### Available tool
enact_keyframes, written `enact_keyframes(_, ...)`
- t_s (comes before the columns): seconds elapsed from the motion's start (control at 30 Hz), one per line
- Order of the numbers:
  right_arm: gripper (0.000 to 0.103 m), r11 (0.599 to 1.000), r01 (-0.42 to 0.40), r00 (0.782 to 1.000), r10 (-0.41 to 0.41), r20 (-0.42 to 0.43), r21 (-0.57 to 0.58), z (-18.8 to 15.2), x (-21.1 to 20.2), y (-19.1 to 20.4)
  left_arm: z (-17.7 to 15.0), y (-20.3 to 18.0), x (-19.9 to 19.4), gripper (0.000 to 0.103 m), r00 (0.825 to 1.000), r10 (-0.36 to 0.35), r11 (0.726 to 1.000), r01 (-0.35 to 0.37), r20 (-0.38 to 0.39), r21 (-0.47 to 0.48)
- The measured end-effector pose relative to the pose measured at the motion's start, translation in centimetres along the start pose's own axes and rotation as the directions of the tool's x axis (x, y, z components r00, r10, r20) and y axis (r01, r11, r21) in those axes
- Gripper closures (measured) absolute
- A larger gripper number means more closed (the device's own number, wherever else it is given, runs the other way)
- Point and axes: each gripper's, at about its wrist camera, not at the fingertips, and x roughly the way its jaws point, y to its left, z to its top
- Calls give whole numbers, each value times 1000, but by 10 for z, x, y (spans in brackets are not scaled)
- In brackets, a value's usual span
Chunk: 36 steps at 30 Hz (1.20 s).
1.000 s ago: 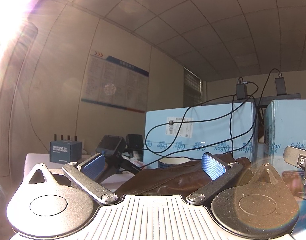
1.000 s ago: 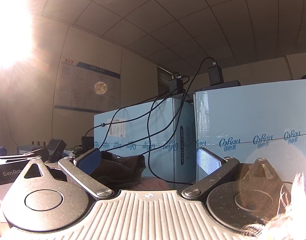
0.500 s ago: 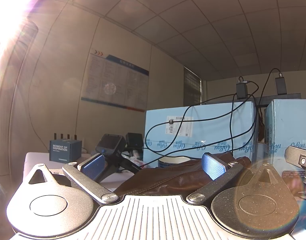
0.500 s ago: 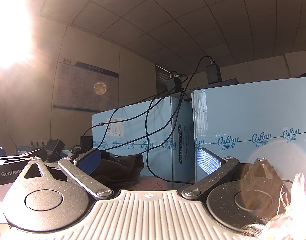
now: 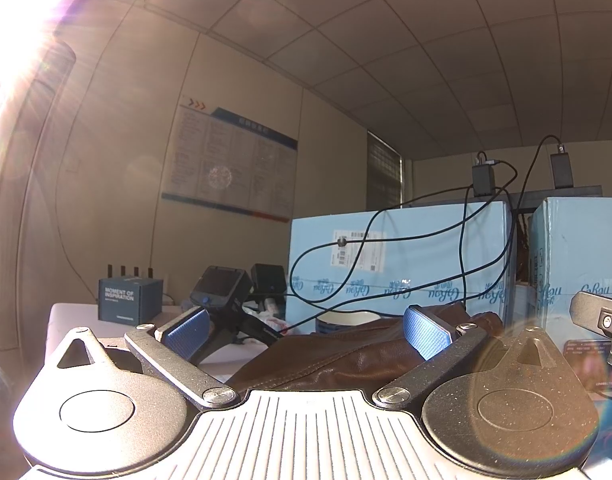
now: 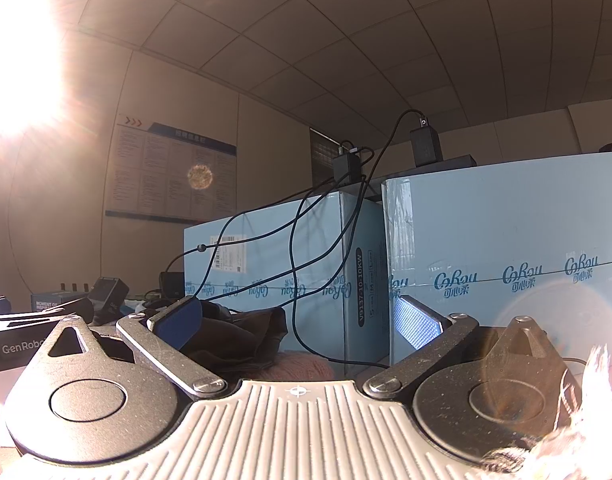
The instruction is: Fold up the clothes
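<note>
A brown leather garment lies heaped on the table, just ahead of my left gripper, which is open with nothing between its blue pads. In the right wrist view, a dark crumpled garment sits on a pink knitted one, in front of my right gripper. That gripper is open too, held level, and grips nothing. The other gripper's body shows at the left edge of the right wrist view.
Light blue cartons stand close behind the clothes, with black cables and chargers draped over them. A dark blue box, a handheld device and a white cup sit on the white table. Fur trim shows at the lower right.
</note>
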Motion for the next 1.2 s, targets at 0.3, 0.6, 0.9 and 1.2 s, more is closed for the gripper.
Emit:
enact_keyframes(0.3,0,1000,1,1000,-1,-4,5,0,0,-1,0,-1,2,0,1000,-4,1000,4,-10,2)
enact_keyframes(0.6,0,1000,1,1000,-1,-7,9,0,1,-2,0,-1,2,0,1000,-6,1000,6,-12,4)
enact_keyframes(0.9,0,1000,0,1000,0,-7,9,0,1,-2,0,-2,3,0,1000,-6,1000,6,-12,5)
enact_keyframes(1.2,0,1000,-1,1000,1,-8,9,0,1,-2,0,-2,3,0,1000,-5,1000,5,-12,5)
